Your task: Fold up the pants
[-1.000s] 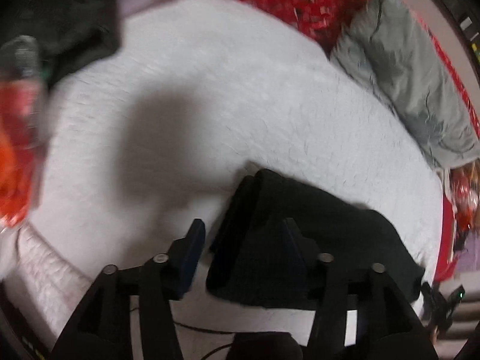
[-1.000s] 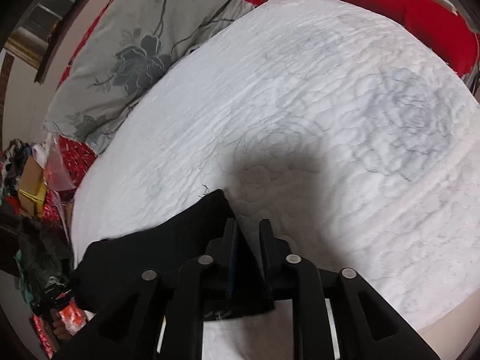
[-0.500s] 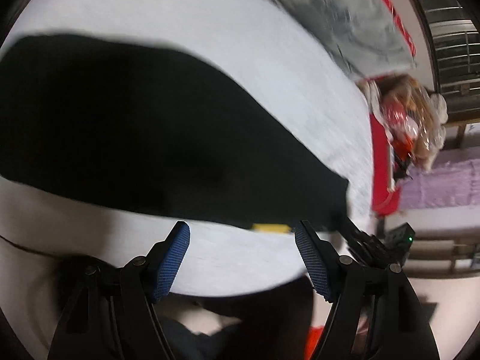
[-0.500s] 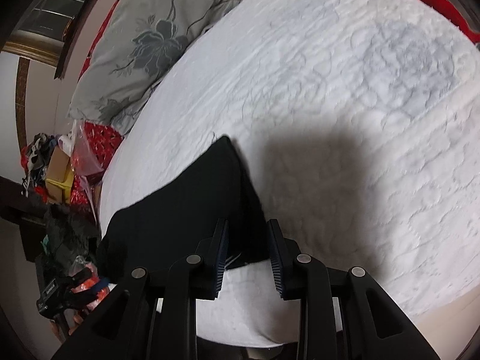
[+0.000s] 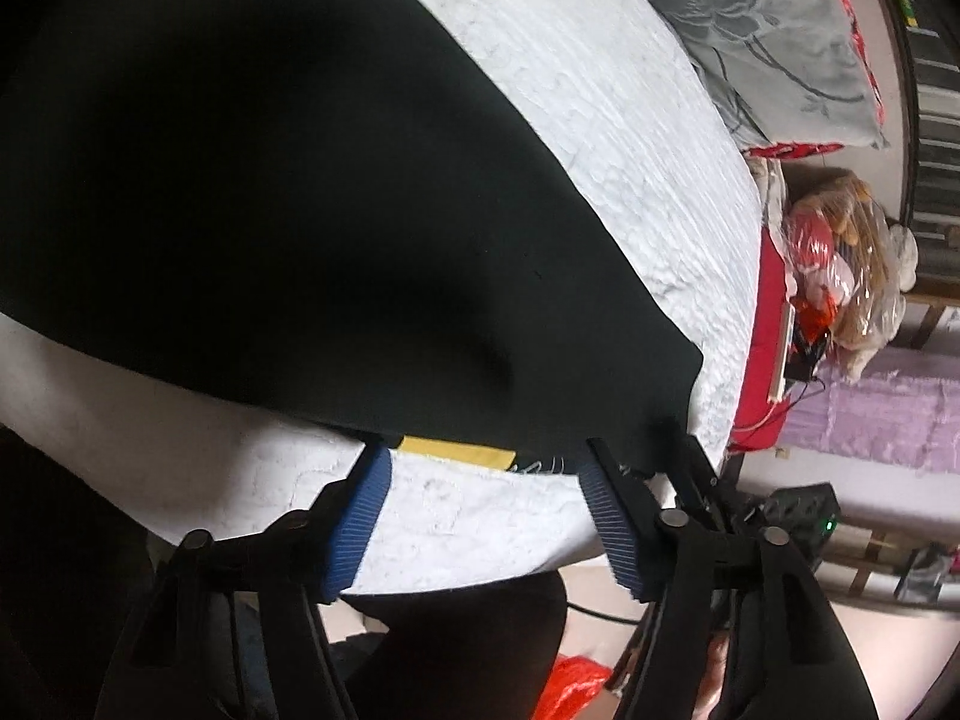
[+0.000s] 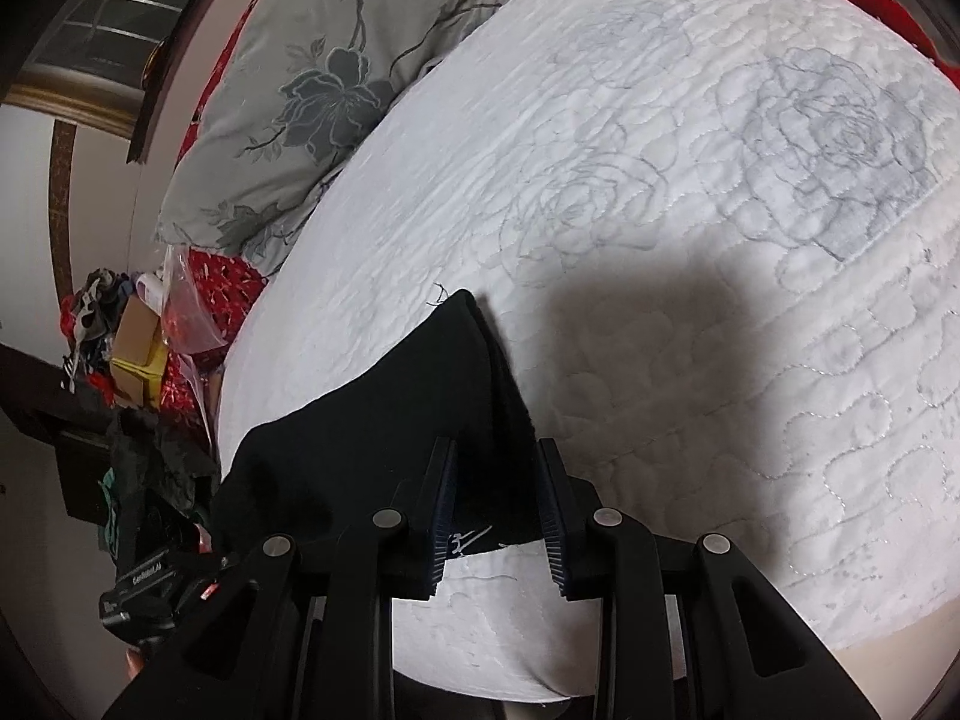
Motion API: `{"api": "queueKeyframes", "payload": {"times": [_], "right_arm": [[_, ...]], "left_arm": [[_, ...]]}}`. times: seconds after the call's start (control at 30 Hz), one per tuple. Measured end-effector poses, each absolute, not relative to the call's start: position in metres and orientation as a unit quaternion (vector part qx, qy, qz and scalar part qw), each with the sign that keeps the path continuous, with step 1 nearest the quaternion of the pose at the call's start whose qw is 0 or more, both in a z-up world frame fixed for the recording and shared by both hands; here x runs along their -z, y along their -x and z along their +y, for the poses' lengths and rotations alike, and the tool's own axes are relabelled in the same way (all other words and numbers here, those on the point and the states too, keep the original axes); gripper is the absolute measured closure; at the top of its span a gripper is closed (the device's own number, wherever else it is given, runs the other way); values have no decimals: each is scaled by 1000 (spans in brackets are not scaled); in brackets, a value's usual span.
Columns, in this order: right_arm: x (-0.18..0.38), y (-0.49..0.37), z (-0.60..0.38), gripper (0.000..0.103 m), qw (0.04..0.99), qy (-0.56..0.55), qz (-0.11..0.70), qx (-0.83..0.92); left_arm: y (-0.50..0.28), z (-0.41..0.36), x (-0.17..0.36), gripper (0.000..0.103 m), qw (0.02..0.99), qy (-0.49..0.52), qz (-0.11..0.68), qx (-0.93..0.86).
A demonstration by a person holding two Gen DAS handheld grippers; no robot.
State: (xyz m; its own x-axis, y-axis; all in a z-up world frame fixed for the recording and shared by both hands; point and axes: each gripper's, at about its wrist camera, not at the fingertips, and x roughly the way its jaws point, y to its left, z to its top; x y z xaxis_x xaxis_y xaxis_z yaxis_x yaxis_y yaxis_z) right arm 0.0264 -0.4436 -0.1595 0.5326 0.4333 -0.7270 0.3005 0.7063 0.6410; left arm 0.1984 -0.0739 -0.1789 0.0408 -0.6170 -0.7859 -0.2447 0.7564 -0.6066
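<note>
The black pants [image 5: 288, 192] lie folded flat on the white quilted bed [image 5: 630, 138], with a yellow label [image 5: 456, 450] at their near edge. My left gripper [image 5: 485, 450] hovers over that near edge. Its jaws are closing, and the label and hem sit between the blue pads [image 5: 360, 516] without being pressed. In the right wrist view the other end of the pants [image 6: 420, 408] tapers to a folded corner. My right gripper [image 6: 497, 480] straddles that end, its jaws narrowly apart and the cloth lying flat between them.
A grey floral pillow [image 6: 318, 78] lies at the head of the bed on red bedding [image 5: 768, 324]. Beside the bed are plastic bags [image 5: 840, 264], a purple cover [image 5: 882, 414] and a cluttered stand [image 6: 120, 360]. The bed's near edge [image 6: 540, 660] drops off just below both grippers.
The left gripper swung from above the bed down to the pants' near edge, its jaws widening, then narrowing. The right gripper's jaws parted slightly and the pants settled flat.
</note>
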Motion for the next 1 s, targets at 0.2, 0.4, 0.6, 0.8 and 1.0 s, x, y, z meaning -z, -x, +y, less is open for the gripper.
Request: {"api": "queueKeyframes", "payload": {"times": [0.2,0.4,0.6,0.8,1.0], "right_arm": [[156,-35,-432,86,801,-336,496,-23],[148,-38,-427,96,811,-313,494,-24],[148,-39,-429,92,805,-325,496,-31],[155,-34,-435,91,796,-350,494,-28],[164,-30,-440,88,785,-379,490,-22]], "left_arm": [[-197,-71,186,78,629,341,686,135],[-198,-71,194,94,631,343,687,114],[-195,-77,192,84,623,355,688,112],[-198,-84,190,58,627,363,682,103],[-201,-100,181,94,659,320,674,96]]}}
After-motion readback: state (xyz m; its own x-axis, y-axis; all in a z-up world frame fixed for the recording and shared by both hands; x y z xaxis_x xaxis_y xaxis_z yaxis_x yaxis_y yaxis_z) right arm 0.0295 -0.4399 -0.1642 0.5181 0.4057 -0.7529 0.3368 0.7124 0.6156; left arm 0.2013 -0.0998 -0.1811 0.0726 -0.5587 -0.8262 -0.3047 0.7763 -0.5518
